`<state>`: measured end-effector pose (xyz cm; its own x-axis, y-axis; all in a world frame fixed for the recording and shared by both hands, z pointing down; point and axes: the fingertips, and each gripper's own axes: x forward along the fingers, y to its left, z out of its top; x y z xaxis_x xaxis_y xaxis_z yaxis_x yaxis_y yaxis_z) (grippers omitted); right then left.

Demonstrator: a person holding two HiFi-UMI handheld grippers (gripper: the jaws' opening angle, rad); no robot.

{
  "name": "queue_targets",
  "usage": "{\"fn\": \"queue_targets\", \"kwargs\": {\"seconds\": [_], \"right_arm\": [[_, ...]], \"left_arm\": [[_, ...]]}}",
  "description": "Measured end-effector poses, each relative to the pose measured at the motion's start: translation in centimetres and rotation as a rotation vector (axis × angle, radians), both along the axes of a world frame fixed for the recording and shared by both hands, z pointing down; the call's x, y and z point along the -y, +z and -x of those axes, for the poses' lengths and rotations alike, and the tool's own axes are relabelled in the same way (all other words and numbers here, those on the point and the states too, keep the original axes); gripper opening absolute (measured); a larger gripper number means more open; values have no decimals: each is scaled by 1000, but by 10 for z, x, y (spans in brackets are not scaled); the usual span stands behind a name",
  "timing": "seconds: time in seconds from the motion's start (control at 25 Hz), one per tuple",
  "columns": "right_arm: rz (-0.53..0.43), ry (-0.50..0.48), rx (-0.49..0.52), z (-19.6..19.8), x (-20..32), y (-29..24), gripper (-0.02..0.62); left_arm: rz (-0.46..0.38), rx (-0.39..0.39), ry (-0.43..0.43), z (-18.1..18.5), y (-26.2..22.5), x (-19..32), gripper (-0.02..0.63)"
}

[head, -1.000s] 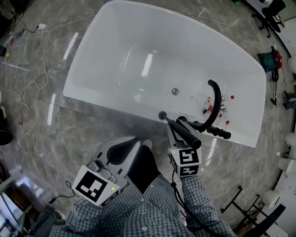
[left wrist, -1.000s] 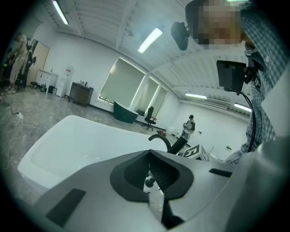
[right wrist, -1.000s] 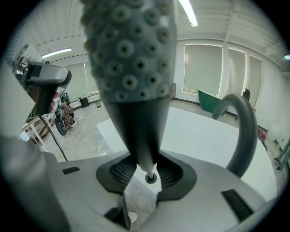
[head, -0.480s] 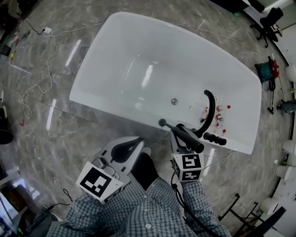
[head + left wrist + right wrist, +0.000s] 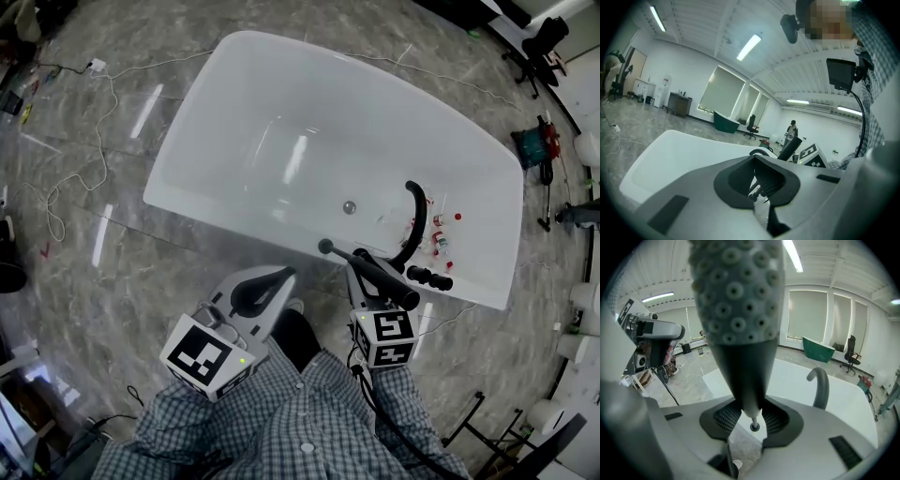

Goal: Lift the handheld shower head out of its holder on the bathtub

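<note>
Item 1, my right claw [image 5: 752, 423]: jaws closed on the thin end of the shower head [image 5: 736, 310]. Its grey nozzle face rises straight up in front of my camera.

Item 2, shower head, seen from the head: a black wand lying slantwise in my grip, out of any holder. It sits above the near rim of the bathtub [image 5: 281, 112].

Item 3, my left claw [image 5: 759, 185]: jaws brought together and nothing gripped, as far as I can tell from the dark pads. It is held over the stone floor [image 5: 112, 281], just short of the tub.

Item 4, curved black tap [image 5: 413, 217]: upright on the tub's right end.

Item 5, short black stub [image 5: 429, 277]: on the rim beside the tap, possibly the holder. It is apart from the shower head.
</note>
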<state>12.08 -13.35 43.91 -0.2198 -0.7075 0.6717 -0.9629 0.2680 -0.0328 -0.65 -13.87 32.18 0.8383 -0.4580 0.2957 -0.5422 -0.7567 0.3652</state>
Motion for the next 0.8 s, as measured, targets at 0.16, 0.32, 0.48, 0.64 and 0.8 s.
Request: {"fn": "queue_targets", "kwargs": {"seconds": [0.16, 0.32, 0.48, 0.64, 0.8], "right_arm": [[0, -9, -14, -1, -6, -8, 133], [-19, -21, -22, 2, -4, -22, 133], [-36, -21, -30, 4, -2, -35, 133], [-41, -26, -29, 3, -7, -39, 133], [-33, -15, -19, -1, -14, -39, 133]], "left_arm": [[-10, 1, 3, -2, -7, -3, 2], [-18, -6, 2, -3, -11, -3, 2], [-17, -5, 8, -4, -10, -4, 2], [-29, -9, 23, -6, -14, -7, 2], [-47, -17, 35, -12, -20, -6, 2]]}}
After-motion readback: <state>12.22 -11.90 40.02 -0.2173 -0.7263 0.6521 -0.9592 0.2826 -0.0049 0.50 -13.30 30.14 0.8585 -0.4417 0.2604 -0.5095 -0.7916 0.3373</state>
